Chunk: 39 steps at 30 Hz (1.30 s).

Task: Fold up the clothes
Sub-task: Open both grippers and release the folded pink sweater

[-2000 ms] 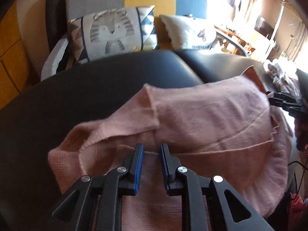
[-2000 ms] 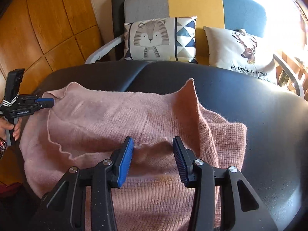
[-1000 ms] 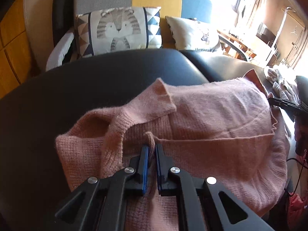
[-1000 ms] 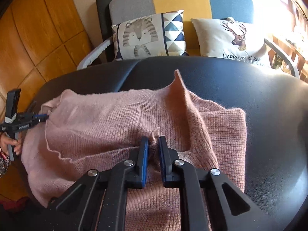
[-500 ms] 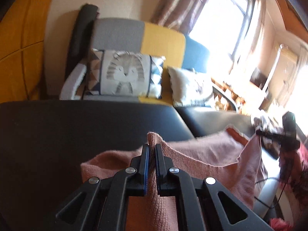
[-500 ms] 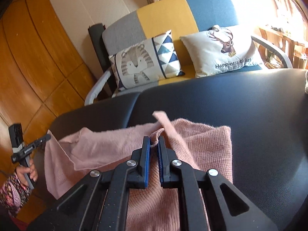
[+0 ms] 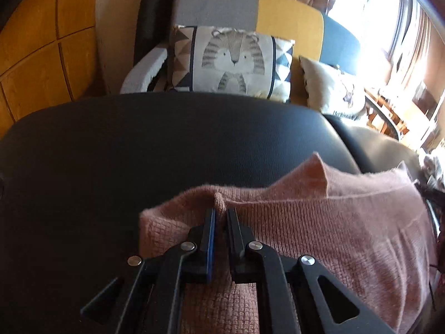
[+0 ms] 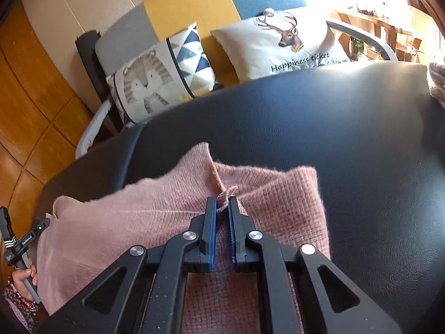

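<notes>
A: Left wrist view shows the pink sweater point(image 7: 319, 222) lying on the black padded surface point(image 7: 139, 153), with one layer doubled over itself. Both tongs pinch its near folded edge.

B: Are they really closed on it?

A: Yes. The left gripper point(image 7: 220, 217) has a small bunch of knit pressed between its jaws, though they are just beginning to part. The right gripper point(image 8: 221, 208) clamps a fold and a loose yarn loop, with its jaws almost together.

B: What changed since a second ago?

A: Then the sweater was spread wider and the tongs had only just closed on it. Half a second ago the edge was lifted in the air. Now it is laid forward over the sweater, so I judge one fold is nearly done and release comes next.

B: And beyond the sweater?

A: Behind it stands a sofa point(image 8: 194, 5) with a tiger cushion point(image 7: 233, 61).
</notes>
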### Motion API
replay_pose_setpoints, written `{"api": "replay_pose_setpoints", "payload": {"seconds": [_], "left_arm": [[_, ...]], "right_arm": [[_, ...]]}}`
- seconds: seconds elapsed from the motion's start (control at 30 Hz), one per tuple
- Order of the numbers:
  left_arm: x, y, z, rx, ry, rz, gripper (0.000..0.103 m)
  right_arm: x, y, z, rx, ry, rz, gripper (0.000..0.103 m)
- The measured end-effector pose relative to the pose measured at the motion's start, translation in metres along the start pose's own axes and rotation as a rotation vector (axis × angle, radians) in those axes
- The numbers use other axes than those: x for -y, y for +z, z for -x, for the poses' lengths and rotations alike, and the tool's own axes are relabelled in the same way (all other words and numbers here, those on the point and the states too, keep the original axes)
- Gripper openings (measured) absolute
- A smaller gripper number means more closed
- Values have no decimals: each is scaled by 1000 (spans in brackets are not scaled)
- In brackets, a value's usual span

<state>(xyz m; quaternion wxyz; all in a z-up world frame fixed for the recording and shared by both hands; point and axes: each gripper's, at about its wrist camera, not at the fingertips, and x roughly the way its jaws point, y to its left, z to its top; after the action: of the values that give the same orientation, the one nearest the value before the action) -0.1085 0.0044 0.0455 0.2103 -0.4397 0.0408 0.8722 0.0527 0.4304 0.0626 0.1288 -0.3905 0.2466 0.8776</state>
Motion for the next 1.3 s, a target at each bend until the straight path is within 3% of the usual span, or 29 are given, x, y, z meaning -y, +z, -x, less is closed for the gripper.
{"api": "replay_pose_setpoints", "payload": {"seconds": [0.07, 0.13, 0.17, 0.27, 0.37, 0.47, 0.53, 0.6, 0.67, 0.73, 0.77, 0.8, 0.9, 1.03, 1.17, 1.3], "left_arm": [[-1, 0, 5, 11, 7, 3, 12], [-12, 3, 12, -3, -7, 60, 15], [-19, 4, 18, -1, -4, 99, 15], [-41, -3, 54, 103, 54, 237, 15], [-40, -15, 84, 220, -25, 307, 15], [6, -22, 85, 223, -79, 187, 15], [46, -24, 73, 185, -118, 50, 16], [85, -28, 58, 156, -108, -96, 16], [109, -30, 40, 128, -15, -230, 16], [111, -30, 17, 83, 109, -281, 19], [105, -27, 6, 54, 133, -263, 19], [93, -26, 4, 60, 101, -221, 20], [63, -31, 7, 75, 129, -127, 28], [36, -38, 11, 74, 48, -18, 28], [32, -35, 18, 43, 29, 7, 28], [43, -54, 65, 163, -42, 5, 26]], "right_arm": [[-1, -1, 3, 7, 11, 17, 20], [-4, 0, 18, 54, -21, 40, 34], [-5, -1, 27, 85, -41, 47, 36], [-12, -8, 65, 197, -2, 60, 40], [-38, -26, 86, 238, 74, 177, 40], [-74, -46, 77, 175, 109, 364, 40], [-92, -55, 61, 131, 92, 463, 40], [-100, -58, 46, 94, 76, 500, 40], [-103, -58, 35, 79, 69, 514, 40], [-102, -56, 24, 69, 34, 528, 40], [-99, -54, 18, 55, 12, 525, 40], [-91, -50, 12, 45, -14, 502, 40], [-59, -39, -7, 2, -78, 395, 41], [-19, -30, -7, 19, 46, 183, 40], [-30, -31, 1, 18, 0, 211, 40], [-63, -49, 47, 93, 2, 224, 42]]}}
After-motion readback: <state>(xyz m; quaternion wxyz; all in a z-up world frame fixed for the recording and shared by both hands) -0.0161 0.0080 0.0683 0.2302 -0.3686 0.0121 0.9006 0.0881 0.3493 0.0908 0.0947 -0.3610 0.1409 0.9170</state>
